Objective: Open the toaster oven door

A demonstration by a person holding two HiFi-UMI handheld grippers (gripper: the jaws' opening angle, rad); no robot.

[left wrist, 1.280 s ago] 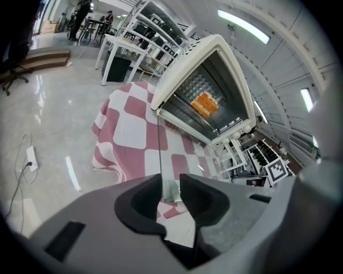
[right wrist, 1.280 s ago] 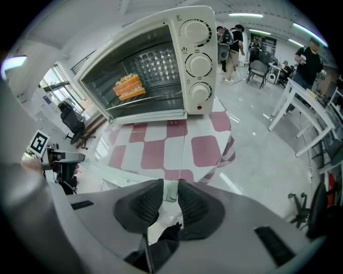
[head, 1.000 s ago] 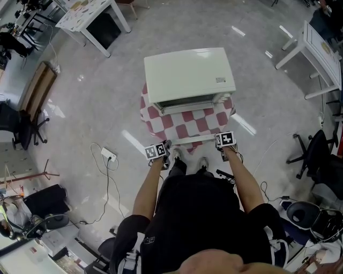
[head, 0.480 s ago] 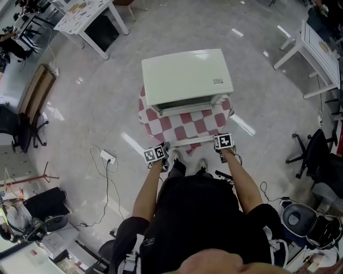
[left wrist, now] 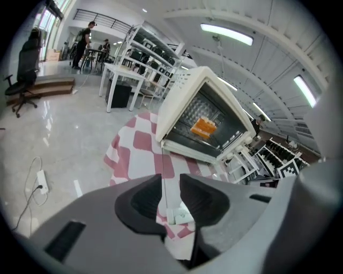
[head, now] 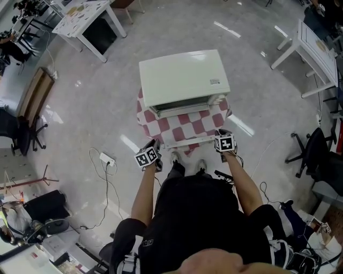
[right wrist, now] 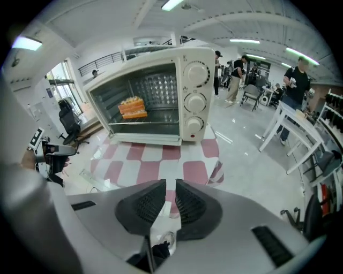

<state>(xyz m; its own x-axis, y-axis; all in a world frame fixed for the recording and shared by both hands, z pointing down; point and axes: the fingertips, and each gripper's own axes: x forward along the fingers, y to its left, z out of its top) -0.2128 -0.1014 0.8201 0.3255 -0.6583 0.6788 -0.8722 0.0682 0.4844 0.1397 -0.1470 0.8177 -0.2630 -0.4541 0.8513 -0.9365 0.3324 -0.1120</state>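
The cream toaster oven stands on a small table with a red-and-white checked cloth. Its glass door hangs open and flat, with the white handle bar at the near edge. An orange slice of food lies on the rack inside. My left gripper is open, off the handle's left end; the door's thin edge shows through its gap. My right gripper is at the handle's right end. Its jaws are closing to a narrow gap, and I see only cloth between them.
White tables stand at the back left and far right. Office chairs flank the area. A power strip with a cable lies on the floor to my left. People stand far behind.
My left gripper has pulled left and back, away from the handle's left end. The right gripper stays by the right end with its jaws narrower.
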